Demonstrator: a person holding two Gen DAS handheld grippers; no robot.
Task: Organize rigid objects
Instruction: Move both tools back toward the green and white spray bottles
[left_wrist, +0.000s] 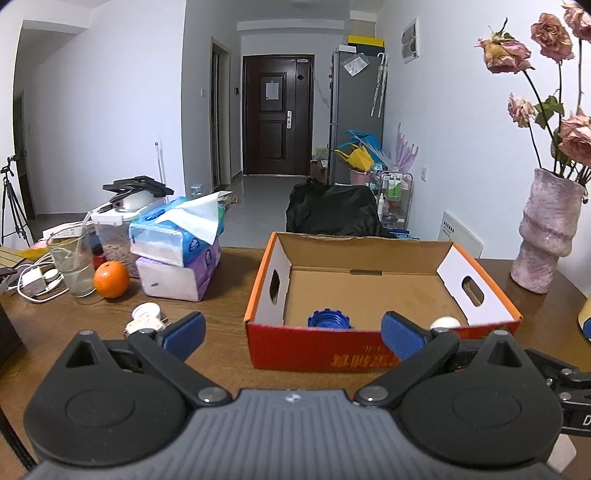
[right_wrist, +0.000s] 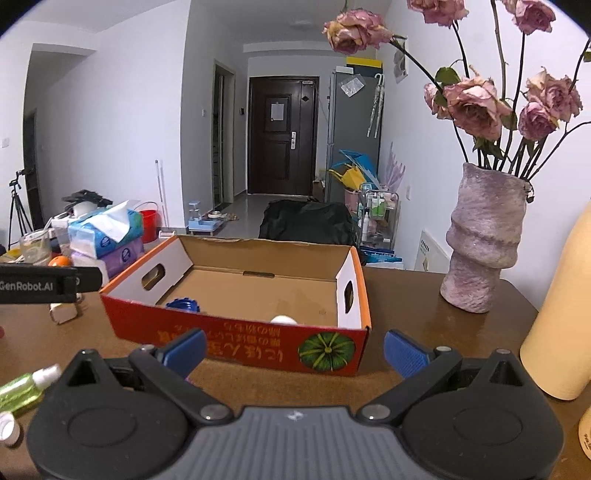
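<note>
Both grippers hover low over the brown tabletop (left_wrist: 221, 295), each with its blue-padded fingers spread wide and holding nothing: the left gripper (left_wrist: 291, 332) faces the red front wall of the cardboard box (left_wrist: 314, 350), the right gripper (right_wrist: 293, 350) faces the box's front right corner with the pumpkin picture. Inside the box, against the front wall, lie a blue ridged cap (left_wrist: 328, 319) and a white ball (left_wrist: 445, 323), well apart. Left of the box on the tabletop sit a small white cap (left_wrist: 146, 311) and a whitish object just beside it, with an orange (left_wrist: 110, 279), a glass (left_wrist: 74, 266) and stacked tissue packs (left_wrist: 177, 258) behind. A green bottle (right_wrist: 22, 391) lies near the right gripper's left side. A pink vase (right_wrist: 484, 240) of dried roses stands right of the box
</note>
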